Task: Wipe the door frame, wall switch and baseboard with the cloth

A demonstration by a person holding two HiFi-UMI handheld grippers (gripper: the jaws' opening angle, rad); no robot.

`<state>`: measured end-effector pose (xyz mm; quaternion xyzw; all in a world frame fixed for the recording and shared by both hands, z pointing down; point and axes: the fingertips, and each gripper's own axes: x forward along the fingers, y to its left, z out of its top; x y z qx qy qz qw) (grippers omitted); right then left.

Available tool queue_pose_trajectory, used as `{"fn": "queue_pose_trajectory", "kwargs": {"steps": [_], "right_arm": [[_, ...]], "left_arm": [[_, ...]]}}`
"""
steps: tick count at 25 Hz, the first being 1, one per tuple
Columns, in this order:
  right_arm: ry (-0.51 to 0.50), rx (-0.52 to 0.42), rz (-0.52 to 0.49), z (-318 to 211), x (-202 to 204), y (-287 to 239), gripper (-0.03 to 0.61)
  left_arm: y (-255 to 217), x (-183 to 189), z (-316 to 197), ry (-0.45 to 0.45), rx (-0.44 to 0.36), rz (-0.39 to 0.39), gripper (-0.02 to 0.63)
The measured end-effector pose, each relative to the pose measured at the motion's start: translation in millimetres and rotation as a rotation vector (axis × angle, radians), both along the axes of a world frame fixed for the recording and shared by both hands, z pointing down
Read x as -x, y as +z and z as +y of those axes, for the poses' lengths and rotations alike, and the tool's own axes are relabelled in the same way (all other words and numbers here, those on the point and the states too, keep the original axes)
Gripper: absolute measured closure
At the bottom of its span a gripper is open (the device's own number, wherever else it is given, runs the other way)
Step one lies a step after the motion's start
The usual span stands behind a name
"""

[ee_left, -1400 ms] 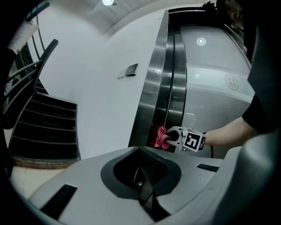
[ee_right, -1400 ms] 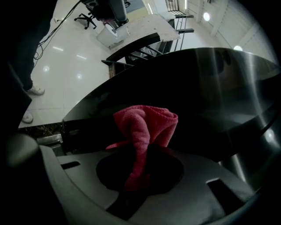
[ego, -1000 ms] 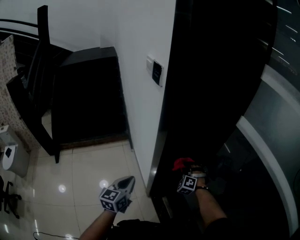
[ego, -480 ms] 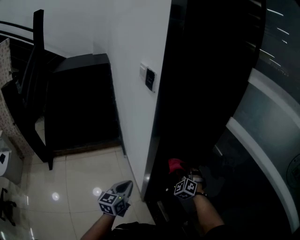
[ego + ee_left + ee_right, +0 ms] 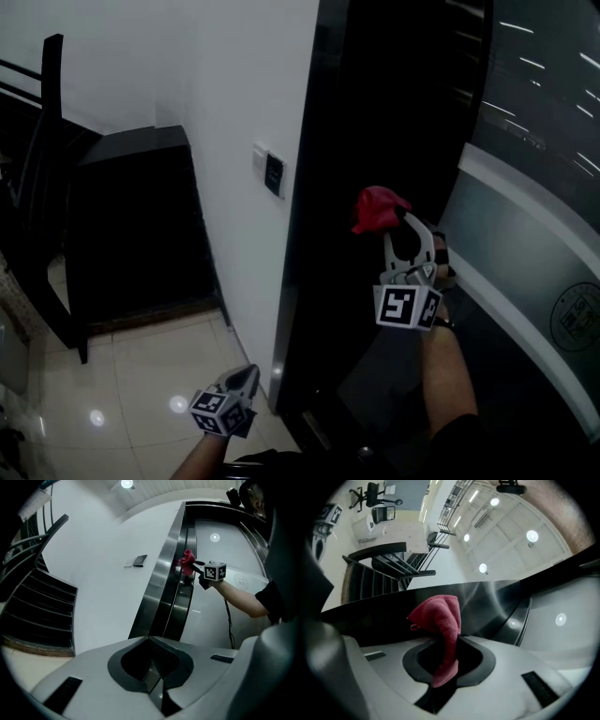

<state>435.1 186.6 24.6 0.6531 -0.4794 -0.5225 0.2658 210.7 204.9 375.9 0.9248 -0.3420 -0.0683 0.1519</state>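
My right gripper is clamped on the red cloth, holding it up against the dark door frame, right of the wall switch. My left gripper hangs low over the tiled floor, jaws closed together on nothing.

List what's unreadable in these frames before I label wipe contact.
Red cloth against door frame: in the head view the cloth itself covers the contact spot, and the right gripper view can't settle touch either.
Wall switch: markings too small in the head and left gripper views.
Baseboard: in the head view the wall's foot is too dim to tell any strip.
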Motion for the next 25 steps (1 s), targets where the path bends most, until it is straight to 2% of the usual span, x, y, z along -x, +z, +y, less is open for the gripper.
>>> {"fn": "queue_pose_trajectory", "kwargs": {"steps": [2, 5, 11, 16, 25], "right_arm": [[-0.006, -0.05, 0.015, -5.0, 3.6, -28.9, 0.515], [0.002, -0.048, 0.027, -17.2, 6.8, -45.1, 0.515], [0.001, 0.017, 0.039, -35.4, 6.9, 4.6, 0.515], [-0.019, 0.049, 0.08, -40.8, 11.5, 38.0, 0.515], [-0.04, 0.112, 0.121, -41.8, 20.3, 74.3, 0.514]], "left_arm": [[-5.3, 5.0, -0.5, -0.01, -0.008, 0.028, 0.611], [-7.5, 15.9, 0.3, -0.035, -0.011, 0.047, 0.611], [6.4, 39.8, -0.5, -0.075, 0.019, 0.02, 0.611], [5.0, 38.2, -4.8, -0.07, 0.005, -0.029, 0.611], [5.6, 24.0, 0.3, -0.032, 0.011, -0.055, 0.611]]}}
